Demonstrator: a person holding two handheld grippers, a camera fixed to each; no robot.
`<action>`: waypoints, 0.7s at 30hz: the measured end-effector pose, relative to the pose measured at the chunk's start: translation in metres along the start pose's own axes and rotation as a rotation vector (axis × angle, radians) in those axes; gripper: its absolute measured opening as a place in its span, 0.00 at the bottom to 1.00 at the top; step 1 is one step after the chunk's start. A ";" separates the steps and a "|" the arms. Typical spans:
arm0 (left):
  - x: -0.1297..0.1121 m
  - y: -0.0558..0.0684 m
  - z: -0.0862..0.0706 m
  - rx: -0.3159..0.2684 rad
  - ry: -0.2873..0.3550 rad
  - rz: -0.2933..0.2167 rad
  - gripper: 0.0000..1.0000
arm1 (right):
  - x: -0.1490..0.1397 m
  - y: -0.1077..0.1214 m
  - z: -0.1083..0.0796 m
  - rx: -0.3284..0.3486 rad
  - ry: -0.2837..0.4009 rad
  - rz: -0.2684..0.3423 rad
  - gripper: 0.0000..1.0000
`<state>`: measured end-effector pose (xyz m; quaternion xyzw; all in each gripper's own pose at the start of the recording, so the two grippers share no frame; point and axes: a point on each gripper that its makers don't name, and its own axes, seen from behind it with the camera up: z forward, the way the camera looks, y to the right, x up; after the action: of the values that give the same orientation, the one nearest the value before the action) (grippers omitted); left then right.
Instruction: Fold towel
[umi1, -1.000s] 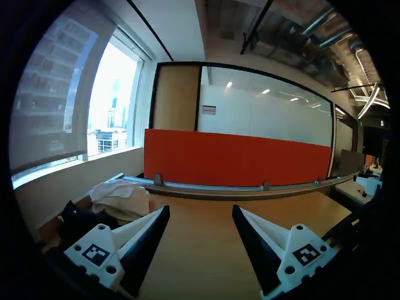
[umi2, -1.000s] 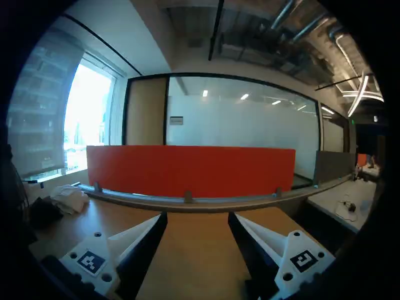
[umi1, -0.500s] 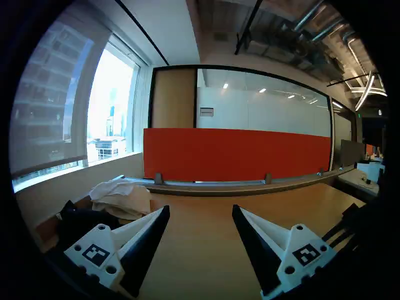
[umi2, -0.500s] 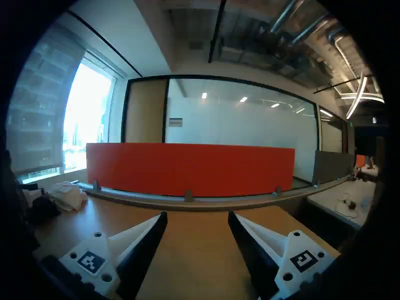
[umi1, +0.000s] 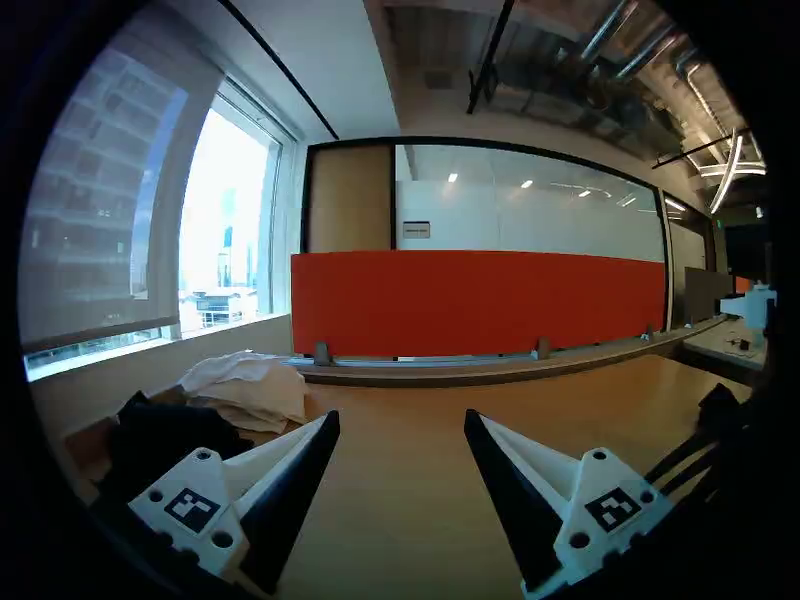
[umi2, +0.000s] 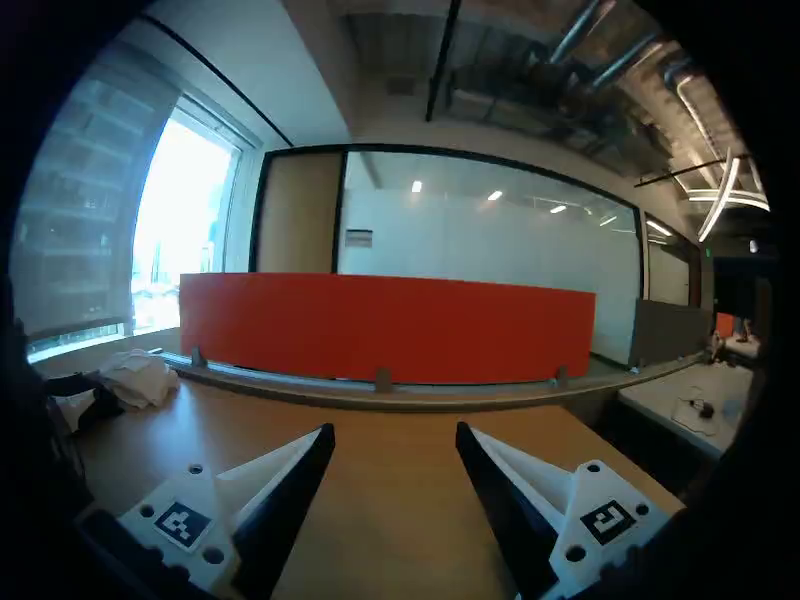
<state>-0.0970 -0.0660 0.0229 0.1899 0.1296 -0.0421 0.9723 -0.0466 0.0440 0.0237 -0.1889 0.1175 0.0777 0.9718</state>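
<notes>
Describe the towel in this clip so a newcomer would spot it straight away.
Start at the bright window in the left gripper view and drop to the wooden desk where it meets the orange divider. The towel lies heaped in that corner. Its pale cream, rumpled cloth sets it apart from the black item beside it.

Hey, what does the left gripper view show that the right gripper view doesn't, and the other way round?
Left gripper view: the crumpled towel pile sits close, just beyond the fingers, with a dark bundle beside it. Right gripper view: a white side desk at right, with a cable lying on it. Both: the orange divider, the wooden desk and the towel pile, far left in the right gripper view. The left gripper and right gripper are open, holding nothing.
</notes>
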 end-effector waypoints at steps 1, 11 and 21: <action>-0.002 -0.002 0.000 0.001 0.005 0.001 0.92 | -0.002 -0.001 0.000 0.001 -0.001 -0.001 0.94; -0.021 -0.015 -0.003 0.001 0.044 0.012 0.92 | -0.016 -0.008 0.004 -0.001 -0.004 -0.016 0.94; -0.047 -0.025 -0.005 0.005 0.051 0.000 0.92 | -0.023 -0.004 0.003 -0.021 -0.001 -0.028 0.94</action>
<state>-0.1466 -0.0851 0.0219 0.1933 0.1542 -0.0376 0.9682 -0.0672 0.0388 0.0334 -0.2007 0.1135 0.0656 0.9708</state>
